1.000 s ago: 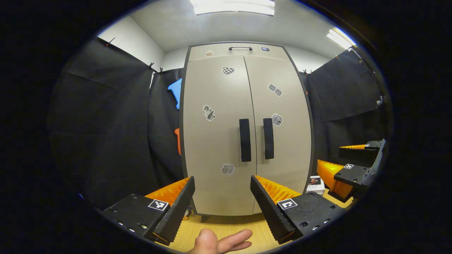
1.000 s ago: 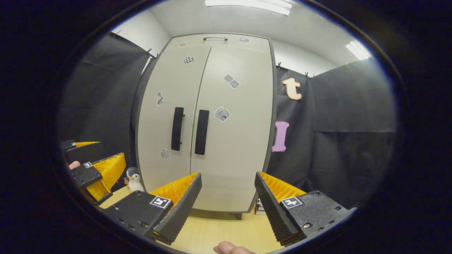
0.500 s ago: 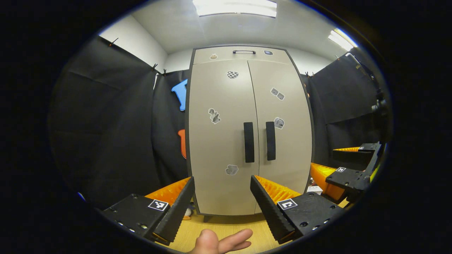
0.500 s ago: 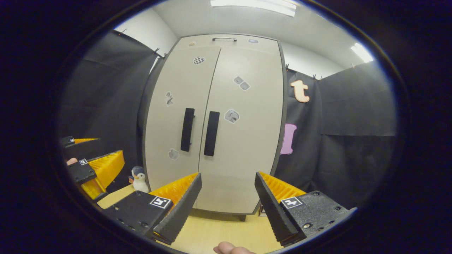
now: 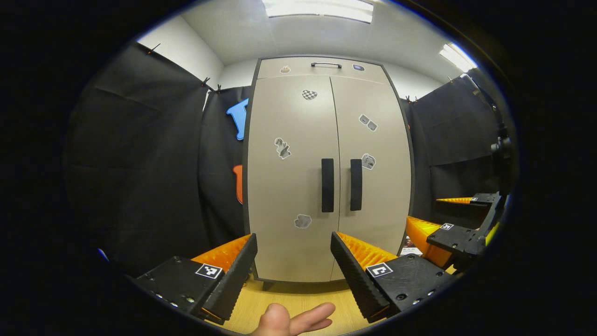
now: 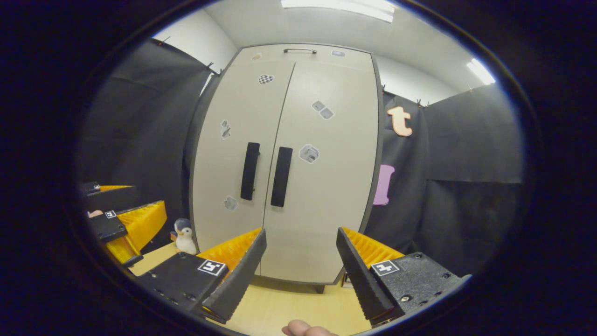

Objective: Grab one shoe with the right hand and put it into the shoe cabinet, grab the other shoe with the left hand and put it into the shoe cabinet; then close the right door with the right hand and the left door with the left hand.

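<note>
Left gripper (image 5: 294, 266) hangs with its fingers spread wide and nothing between them; a hand (image 5: 291, 319) shows at the bottom edge beneath it. Right gripper (image 6: 301, 266) is the same story, jaws wide apart, empty. Straight ahead of both stands the shoe cabinet (image 5: 329, 177), upright at the back edge of the wooden floor (image 5: 298, 298), and both doors sit flush. The left door (image 5: 291, 182) and right door (image 5: 375, 182) meet down the middle, their two dark handles (image 5: 327, 185) running vertically side by side. No shoe in sight here, so by my read they're inside and the job looks finished. Each gripper faces its own door, well apart from it. A toy penguin (image 6: 184, 237) stands by the cabinet's left foot.
</note>
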`<state>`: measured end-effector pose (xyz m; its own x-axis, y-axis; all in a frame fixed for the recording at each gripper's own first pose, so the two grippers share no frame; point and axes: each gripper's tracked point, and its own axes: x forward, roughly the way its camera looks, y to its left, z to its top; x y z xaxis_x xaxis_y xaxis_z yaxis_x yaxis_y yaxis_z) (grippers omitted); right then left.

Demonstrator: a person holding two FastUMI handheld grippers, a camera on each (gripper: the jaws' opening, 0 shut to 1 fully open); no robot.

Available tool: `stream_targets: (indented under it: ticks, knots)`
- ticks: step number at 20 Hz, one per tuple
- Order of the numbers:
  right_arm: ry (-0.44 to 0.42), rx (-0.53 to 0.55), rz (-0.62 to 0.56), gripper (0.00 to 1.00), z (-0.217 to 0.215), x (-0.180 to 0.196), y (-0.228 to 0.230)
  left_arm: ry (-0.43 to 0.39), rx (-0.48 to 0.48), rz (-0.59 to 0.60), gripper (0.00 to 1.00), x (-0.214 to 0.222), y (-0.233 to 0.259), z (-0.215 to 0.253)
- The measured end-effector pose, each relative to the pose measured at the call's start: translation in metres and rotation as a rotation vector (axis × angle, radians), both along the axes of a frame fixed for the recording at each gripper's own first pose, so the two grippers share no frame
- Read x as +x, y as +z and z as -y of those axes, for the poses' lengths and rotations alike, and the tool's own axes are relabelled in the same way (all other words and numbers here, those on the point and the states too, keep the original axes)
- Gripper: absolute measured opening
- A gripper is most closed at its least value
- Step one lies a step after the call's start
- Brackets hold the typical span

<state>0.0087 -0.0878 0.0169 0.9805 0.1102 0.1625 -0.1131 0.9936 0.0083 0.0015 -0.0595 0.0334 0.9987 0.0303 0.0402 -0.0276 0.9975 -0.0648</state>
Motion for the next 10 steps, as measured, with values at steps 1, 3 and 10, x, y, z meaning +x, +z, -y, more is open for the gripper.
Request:
stream_targets:
  ticks: [1,3,10]
  knots:
    - [-0.002,0.001,-0.005,0.98,0.0018,0.0005,-0.002,0.006,0.005,0.0,0.96,0.0003,0.0016,-0.0016]
    - [-0.002,-0.002,-0.016,0.98,0.0047,0.001,-0.0069,0.017,0.021,-0.005,0.96,-0.0013,0.0,-0.0031]
    - [0.011,-0.021,-0.015,0.98,-0.0023,0.0068,-0.0035,0.045,0.006,-0.021,0.96,-0.0078,-0.0058,-0.0106]
